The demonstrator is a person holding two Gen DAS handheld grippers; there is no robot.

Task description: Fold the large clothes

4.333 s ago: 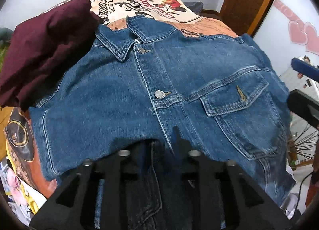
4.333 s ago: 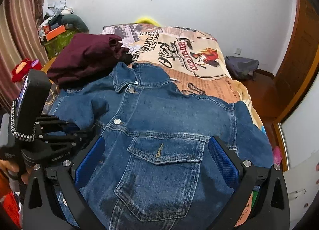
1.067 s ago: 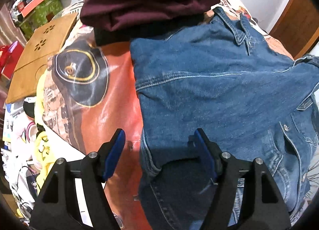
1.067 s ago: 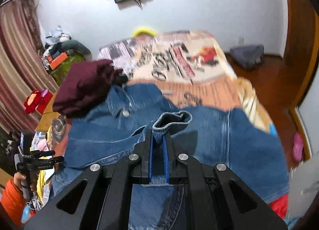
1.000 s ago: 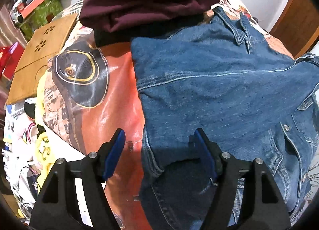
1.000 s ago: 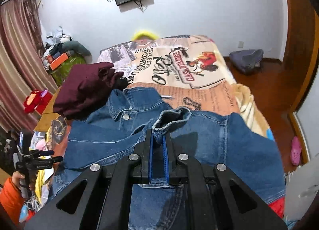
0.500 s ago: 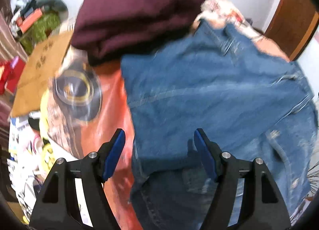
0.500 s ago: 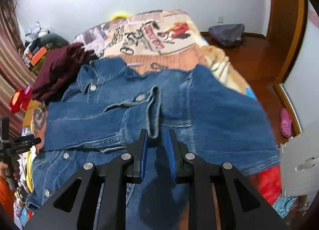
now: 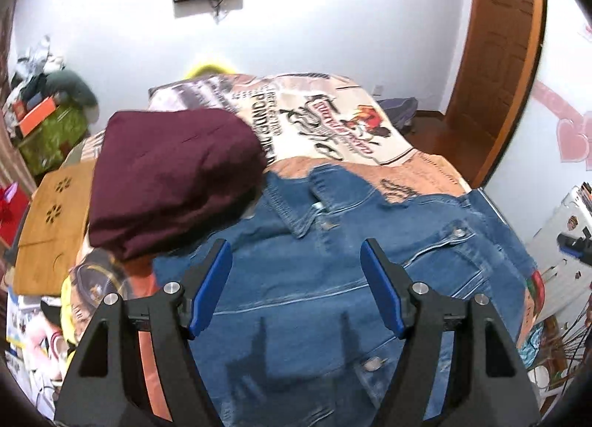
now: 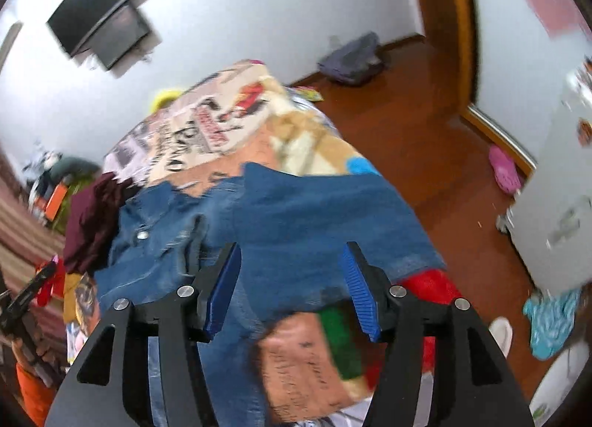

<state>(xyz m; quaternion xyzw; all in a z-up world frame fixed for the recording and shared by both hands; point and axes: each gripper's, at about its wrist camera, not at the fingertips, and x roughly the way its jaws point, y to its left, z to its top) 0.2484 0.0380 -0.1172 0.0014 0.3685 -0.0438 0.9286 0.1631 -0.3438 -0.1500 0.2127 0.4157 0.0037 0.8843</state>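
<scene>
A blue denim jacket (image 9: 333, 279) lies front-up on the bed, one sleeve folded across its chest. It also shows in the right wrist view (image 10: 296, 212), blurred. My left gripper (image 9: 296, 279) is open and empty above the jacket's left side. My right gripper (image 10: 292, 286) is open and empty above the jacket's right edge, near the bed's corner.
A folded maroon garment (image 9: 166, 172) lies on the bed beside the jacket's collar. The printed bedspread (image 9: 325, 124) stretches to the far wall. A wooden side table (image 9: 51, 220) stands left of the bed. A wooden door (image 9: 495, 50) and a floor with slippers (image 10: 503, 168) are to the right.
My right gripper has opened, let go of the sleeve cuff on the jacket's chest, and swung to the right. My left gripper has lifted and tilted up toward the wall.
</scene>
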